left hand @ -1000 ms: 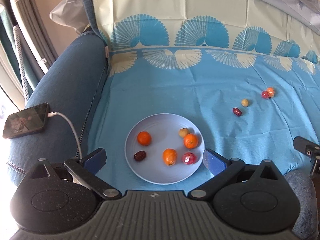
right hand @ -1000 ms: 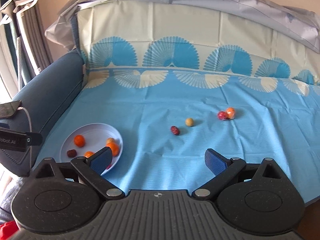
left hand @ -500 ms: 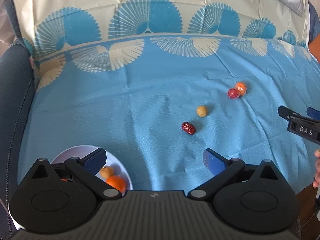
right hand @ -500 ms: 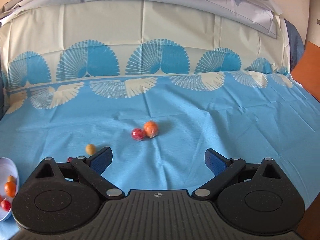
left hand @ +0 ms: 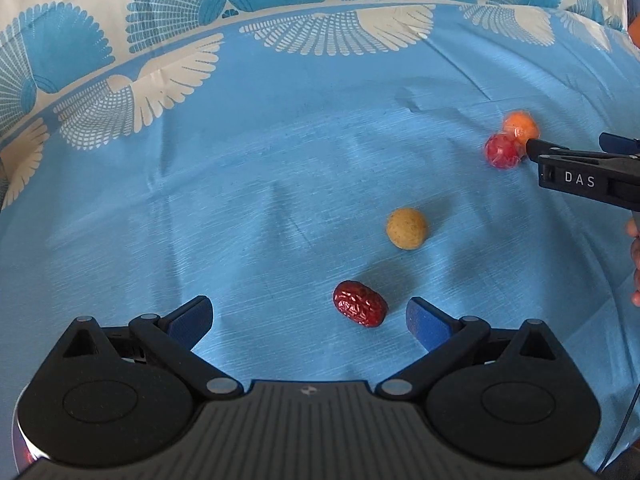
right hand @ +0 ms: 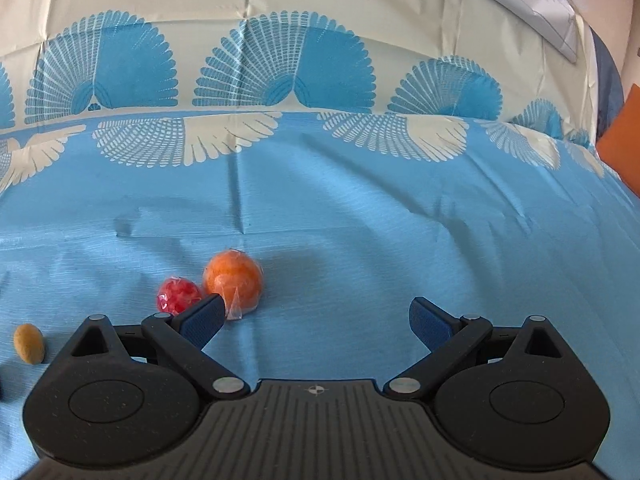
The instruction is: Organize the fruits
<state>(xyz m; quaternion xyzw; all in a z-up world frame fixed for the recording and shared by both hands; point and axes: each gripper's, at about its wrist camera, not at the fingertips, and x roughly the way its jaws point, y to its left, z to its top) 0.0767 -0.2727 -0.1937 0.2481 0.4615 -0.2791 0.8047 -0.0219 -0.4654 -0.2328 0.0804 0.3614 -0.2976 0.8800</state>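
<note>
Loose fruits lie on the blue cloth. In the left wrist view a wrinkled red date [left hand: 360, 309] lies between the open fingers of my left gripper [left hand: 308, 314], nearer the right finger. A tan round fruit [left hand: 406, 228] lies beyond it. A wrapped red fruit [left hand: 501, 151] and a wrapped orange fruit [left hand: 520, 125] touch each other at the right. My right gripper [right hand: 314, 314] is open and empty; its left fingertip [right hand: 204, 314] is just in front of the orange fruit [right hand: 232, 278] and the red fruit [right hand: 178, 294]. The right gripper also shows in the left wrist view [left hand: 568, 148]. The plate is out of view.
The blue cloth [left hand: 280, 160] with white and blue fan patterns covers the sofa seat and back [right hand: 320, 40]. An orange cushion [right hand: 622, 140] stands at the far right. The tan fruit [right hand: 28, 343] shows at the right wrist view's left edge.
Both grippers moved right and forward, away from the plate. The left one now has the red date between its fingers; the right one has closed in on the wrapped orange and red fruits.
</note>
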